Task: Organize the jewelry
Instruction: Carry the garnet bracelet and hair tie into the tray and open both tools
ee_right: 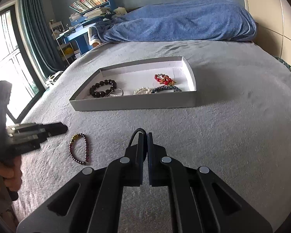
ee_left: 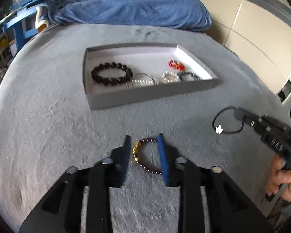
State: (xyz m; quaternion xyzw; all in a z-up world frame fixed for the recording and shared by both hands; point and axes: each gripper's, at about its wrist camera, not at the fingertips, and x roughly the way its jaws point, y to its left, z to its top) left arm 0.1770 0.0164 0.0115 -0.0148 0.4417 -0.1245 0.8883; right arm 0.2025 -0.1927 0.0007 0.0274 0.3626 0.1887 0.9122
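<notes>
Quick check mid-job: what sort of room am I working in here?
Most likely a bedroom: the work surface is a bed with a grey cover, a blue blanket bunched at its far end, and a blue desk stacked with books beside a curtained window.

A dark red bead bracelet (ee_right: pixel 79 149) with gold beads lies flat on the grey blanket. A black cord bracelet (ee_left: pixel 227 120) hangs pinched, and five others sit in the grey tray (ee_right: pixel 133 102)

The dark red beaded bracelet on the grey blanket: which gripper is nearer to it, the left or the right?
Left. The left gripper is open and frames the dark red beaded bracelet between its fingers in its own view. The right gripper is off to the side, shut on a black cord bracelet.
</notes>
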